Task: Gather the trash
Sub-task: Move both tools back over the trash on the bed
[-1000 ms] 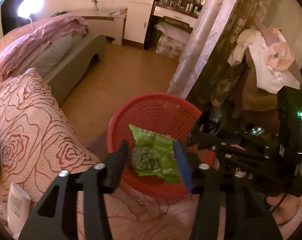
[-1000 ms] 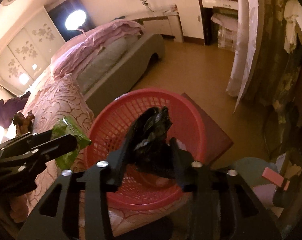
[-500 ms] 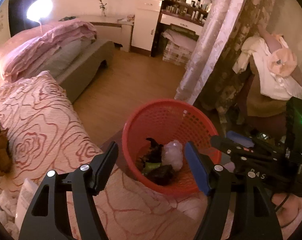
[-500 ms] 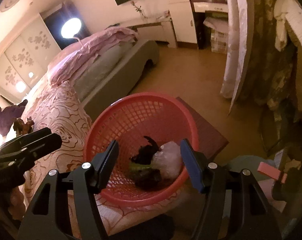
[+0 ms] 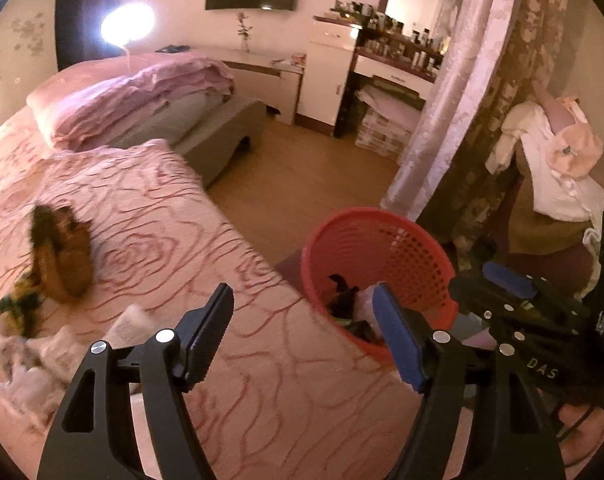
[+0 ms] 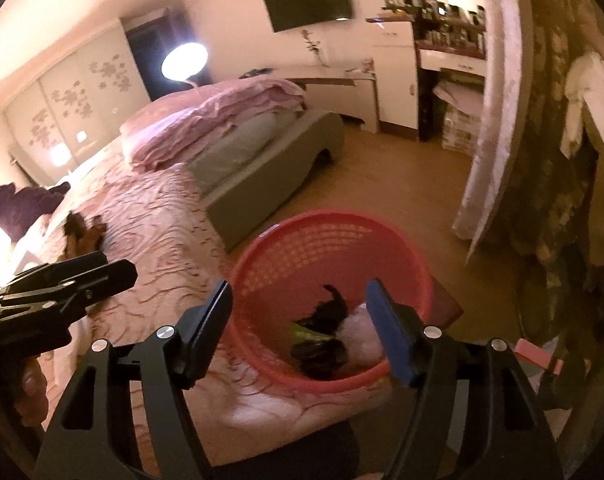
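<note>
A red mesh basket stands on the floor by the bed's corner. Inside lie a black bag, a green snack wrapper and a clear plastic wad. My left gripper hangs over the bed edge left of the basket, its jaws opening with nothing between them. My right gripper hovers above the basket's near rim, its jaws also opening and empty. Crumpled white tissues and a brown wrapper lie on the pink bedspread at the left.
The pink rose-patterned bed fills the left side. Wooden floor stretches beyond the basket. A curtain hangs to the right, with clothes draped on a chair. A dresser stands at the back wall.
Both grippers opened: the left let go of the green wrapper and the right the black bag, which now lie in the basket. Both then rose and drew back, the left swinging toward the bed.
</note>
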Motion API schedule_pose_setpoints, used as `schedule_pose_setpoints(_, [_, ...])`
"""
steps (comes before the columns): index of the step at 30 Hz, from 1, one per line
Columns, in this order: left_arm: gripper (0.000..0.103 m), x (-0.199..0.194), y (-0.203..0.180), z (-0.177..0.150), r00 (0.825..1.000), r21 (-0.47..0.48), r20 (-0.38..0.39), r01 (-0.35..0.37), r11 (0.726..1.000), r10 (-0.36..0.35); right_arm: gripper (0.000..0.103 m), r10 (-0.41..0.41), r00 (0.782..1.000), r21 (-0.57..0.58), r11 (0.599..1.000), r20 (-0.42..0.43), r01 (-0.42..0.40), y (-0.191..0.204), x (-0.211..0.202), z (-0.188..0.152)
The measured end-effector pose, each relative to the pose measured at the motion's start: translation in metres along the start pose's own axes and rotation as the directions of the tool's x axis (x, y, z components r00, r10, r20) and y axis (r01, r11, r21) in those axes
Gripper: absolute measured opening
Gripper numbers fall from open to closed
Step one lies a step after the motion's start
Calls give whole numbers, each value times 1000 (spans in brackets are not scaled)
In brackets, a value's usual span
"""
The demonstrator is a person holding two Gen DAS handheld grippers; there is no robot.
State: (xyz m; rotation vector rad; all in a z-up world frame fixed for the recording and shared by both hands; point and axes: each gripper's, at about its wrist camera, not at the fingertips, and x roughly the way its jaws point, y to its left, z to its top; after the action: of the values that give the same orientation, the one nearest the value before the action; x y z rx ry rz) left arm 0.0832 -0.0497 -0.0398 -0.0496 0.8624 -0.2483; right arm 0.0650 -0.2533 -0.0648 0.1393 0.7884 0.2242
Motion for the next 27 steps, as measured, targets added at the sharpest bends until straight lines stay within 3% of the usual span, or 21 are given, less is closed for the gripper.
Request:
schedule_pose_setpoints(9, [71, -39, 47, -21, 996, -100, 37, -73, 992, 77, 67, 57, 998, -67, 996, -17, -58, 38, -6, -9])
schedule_pose_setpoints(19, [71, -90, 115, -61, 971, -244, 66, -206, 948, 228, 67, 95, 995, -117, 988, -36, -98, 67, -11, -18])
schedule_pose_setpoints(22, [70, -90, 126, -70, 968, -266, 40, -228, 937, 247, 67, 106, 993, -137, 984, -42, -111, 76, -10, -20])
schedule_pose_setpoints(27, [68, -79, 141, -81, 976, -296, 6, -205, 933, 216, 67, 116, 992, -157, 980, -53, -123, 85, -11, -23])
